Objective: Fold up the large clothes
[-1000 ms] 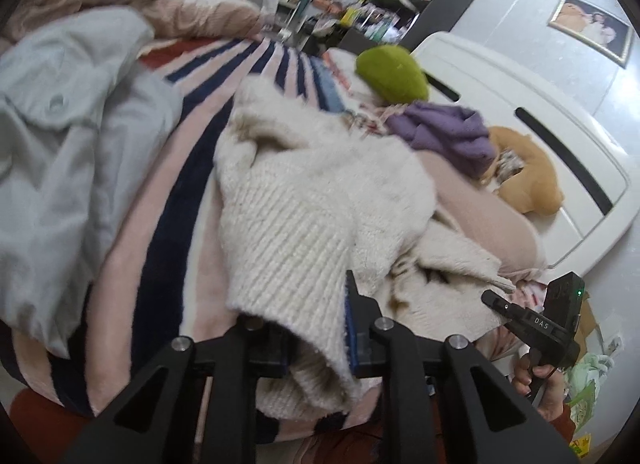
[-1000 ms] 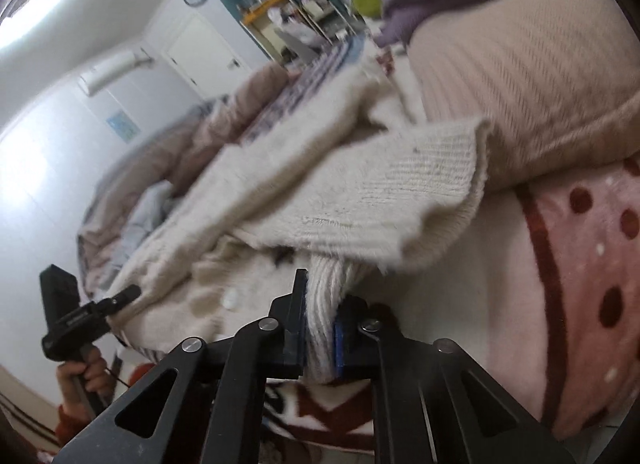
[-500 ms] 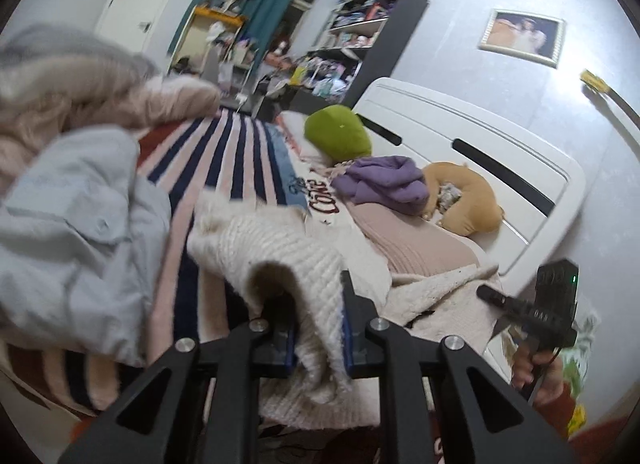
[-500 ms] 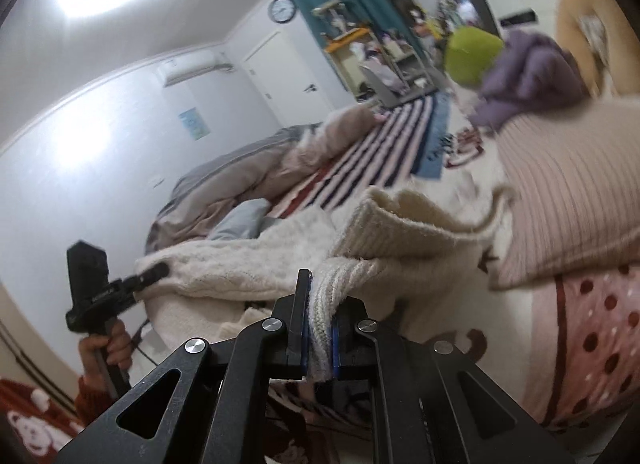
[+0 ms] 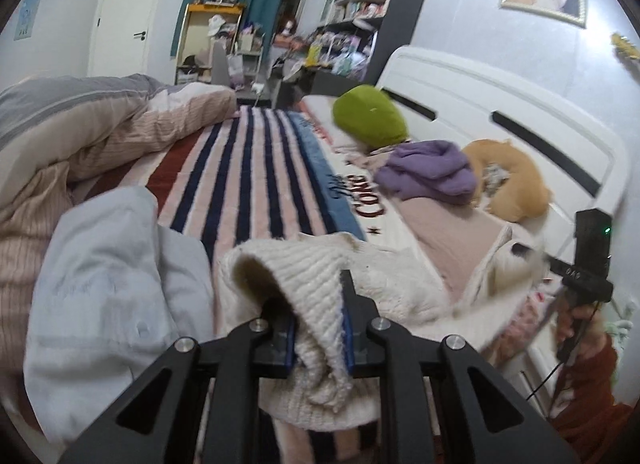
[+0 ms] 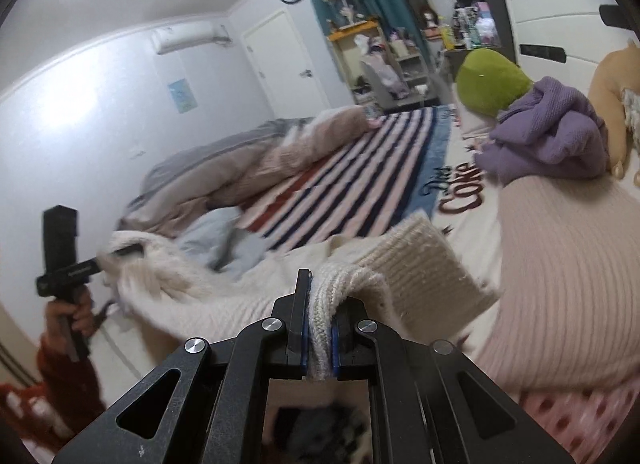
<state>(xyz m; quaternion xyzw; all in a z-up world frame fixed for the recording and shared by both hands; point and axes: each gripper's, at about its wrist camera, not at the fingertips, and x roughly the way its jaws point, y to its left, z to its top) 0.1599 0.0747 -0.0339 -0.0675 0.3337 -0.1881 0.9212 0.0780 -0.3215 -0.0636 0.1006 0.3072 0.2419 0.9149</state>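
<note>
Knit: cream sweater (image 5: 320,284), thick ribbed wool, soft and floppy; probably bulky enough to sag between two holds.
Where it is: slung between both grippers, above the striped blanket (image 5: 256,167), its middle drooping toward the bed.
Left gripper (image 5: 320,328): fingers clamped on a bunched fold; loose knit spills below them.
Right gripper (image 6: 319,338): fingers pinched on a ribbed edge, cuff flaring just right of them.
Hold advice: grip hems or shoulder seams; stretchy knit likely slips otherwise.
Pose: both hands raised, well apart, pointing toward the headboard (image 5: 500,103).

Striped blanket (image 5: 256,167) gives me open passage; grey garment (image 5: 108,276) blocks its left, purple bundle (image 5: 428,173) its right
</note>
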